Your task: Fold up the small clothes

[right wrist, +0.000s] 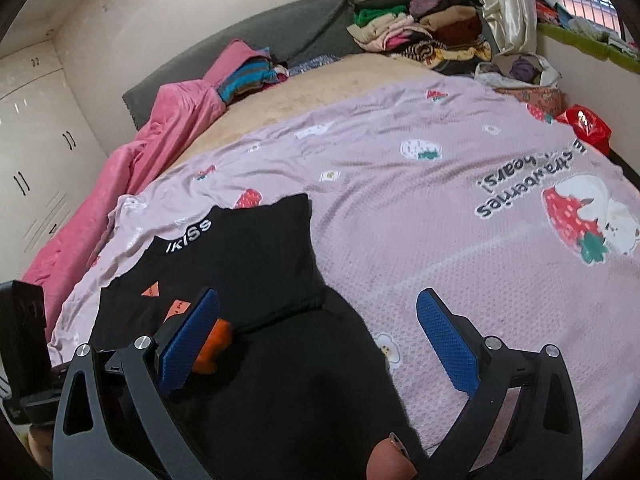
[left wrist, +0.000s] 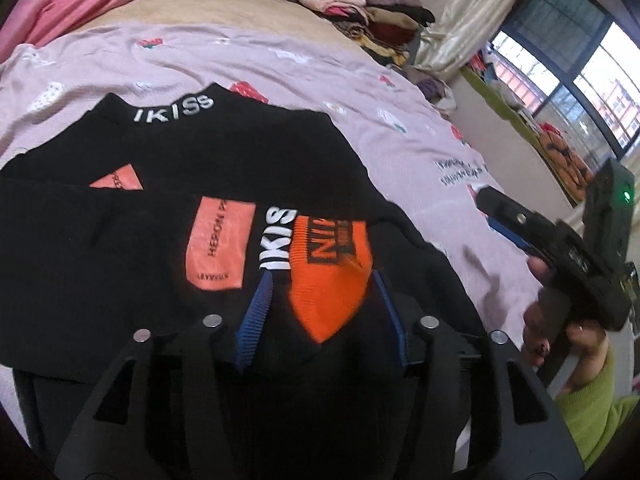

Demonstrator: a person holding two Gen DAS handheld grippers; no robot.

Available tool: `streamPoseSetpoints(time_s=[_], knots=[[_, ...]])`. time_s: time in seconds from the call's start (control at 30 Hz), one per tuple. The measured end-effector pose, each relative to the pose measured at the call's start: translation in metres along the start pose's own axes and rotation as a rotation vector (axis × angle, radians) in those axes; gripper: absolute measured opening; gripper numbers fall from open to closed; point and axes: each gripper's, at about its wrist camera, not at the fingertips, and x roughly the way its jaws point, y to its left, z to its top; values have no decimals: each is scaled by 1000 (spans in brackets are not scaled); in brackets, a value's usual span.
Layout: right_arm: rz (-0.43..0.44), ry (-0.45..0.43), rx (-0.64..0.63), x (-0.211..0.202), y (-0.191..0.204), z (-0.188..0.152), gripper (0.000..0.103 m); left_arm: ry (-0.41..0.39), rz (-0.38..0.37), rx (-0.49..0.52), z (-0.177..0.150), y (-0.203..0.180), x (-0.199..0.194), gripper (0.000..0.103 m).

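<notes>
A black sweater (left wrist: 224, 152) with "IKISS" on its collar and orange patches lies flat on the pink strawberry sheet (left wrist: 360, 80). One sleeve is folded across its front and ends in an orange cuff (left wrist: 328, 276). My left gripper (left wrist: 324, 308) is open just above that cuff, a blue pad on each side, neither visibly pressing it. In the right wrist view my right gripper (right wrist: 320, 340) is wide open over the sweater's (right wrist: 248, 256) lower right part and holds nothing. The orange cuff (right wrist: 214, 344) peeks from behind its left pad. The right gripper (left wrist: 496, 216) also shows held by a hand at the sweater's right.
Stacks of folded clothes (right wrist: 420, 32) sit at the bed's far end beside a curtain (right wrist: 508, 4). A pink blanket (right wrist: 132, 168) runs along the left side, with cupboards beyond. A red bag (right wrist: 588, 124) lies at the right edge. A green-sleeved arm (left wrist: 596, 408) is near my left gripper.
</notes>
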Motion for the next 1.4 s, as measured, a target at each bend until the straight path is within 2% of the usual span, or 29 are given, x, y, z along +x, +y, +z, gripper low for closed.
streamPoseSetpoints(time_s=[0.1,0.13,0.3,0.37,0.43,0.5,0.53,0.57,0.63,0.73,0.93,1.13,1.2,1.4], knots=[[31,43,-4,12,7,-5,98,-1,-11,-4,-2,8,-8,60],[45,60,-6,15,10,-7,98,-12,-6,-4,-1,12,-12,60],[135,173,-39,43,42,-25,97,-112,152,-58,8,51,-44,66],[167,206,-54,51,56,-31,83,-137,204,-86,11,66,-54,69],[170,235,-69,62,69,-37,75,-174,277,-97,14,80,-65,69],[159,255,-62,75,75,-42,64,-199,312,-113,16,92,-74,70],[161,265,-57,78,76,-44,46,-211,331,-127,17,100,-80,70],[165,273,-55,80,77,-45,23,-218,346,-142,17,107,-84,69],[174,258,-77,77,83,-46,10,-233,360,-175,16,118,-92,69],[165,189,-179,62,100,-39,8,-261,386,-235,17,139,-106,69],[236,65,-339,33,137,4,8,-313,415,-333,15,167,-131,69],[275,-61,-461,13,161,42,8,-327,419,-338,16,168,-136,69],[249,-72,-478,17,159,44,8,-315,417,-312,16,163,-130,69],[180,-23,-436,42,132,35,8,-261,408,-244,19,146,-102,69]])
